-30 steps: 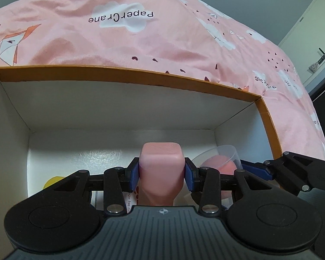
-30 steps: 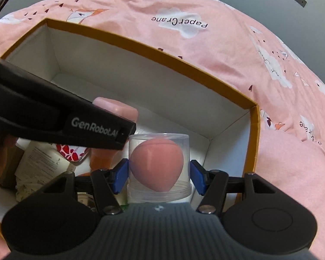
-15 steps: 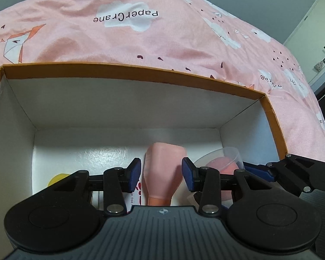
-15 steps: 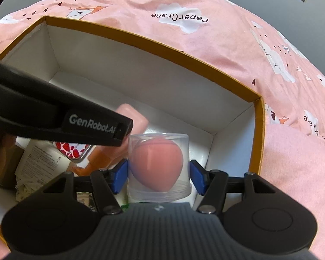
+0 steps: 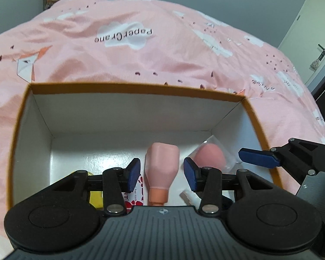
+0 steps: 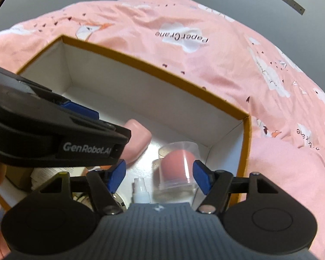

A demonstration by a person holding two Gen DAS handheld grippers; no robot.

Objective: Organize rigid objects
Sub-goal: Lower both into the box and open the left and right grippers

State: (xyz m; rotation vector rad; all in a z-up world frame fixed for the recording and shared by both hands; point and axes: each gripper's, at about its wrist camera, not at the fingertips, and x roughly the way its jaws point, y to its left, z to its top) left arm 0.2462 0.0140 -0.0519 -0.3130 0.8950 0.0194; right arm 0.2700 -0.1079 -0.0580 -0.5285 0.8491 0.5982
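Cardboard, white inside and orange along its rim, made up the box point(image 5: 138, 87) into which we were sorting the rigid things, and we judged both placements done. Our left gripper point(image 5: 161, 174) stood open above the pink bottle point(image 5: 162, 162), which lay on the box floor between the spread pads without touching either. Our right gripper point(image 6: 159, 176) was open as well, its pads apart on either side of the clear case with the pink sponge point(image 6: 177, 169), which lay tilted on the floor near the right-hand corner, just beside a small white spray bottle point(image 6: 140, 189). We took the next move to be a straight lift out, so that neither pad would knock what it had set down. The right wall point(image 6: 246, 143) ran close to the right gripper, the two grippers sat near each other, and the far half of the floor point(image 5: 101, 149) lay open.
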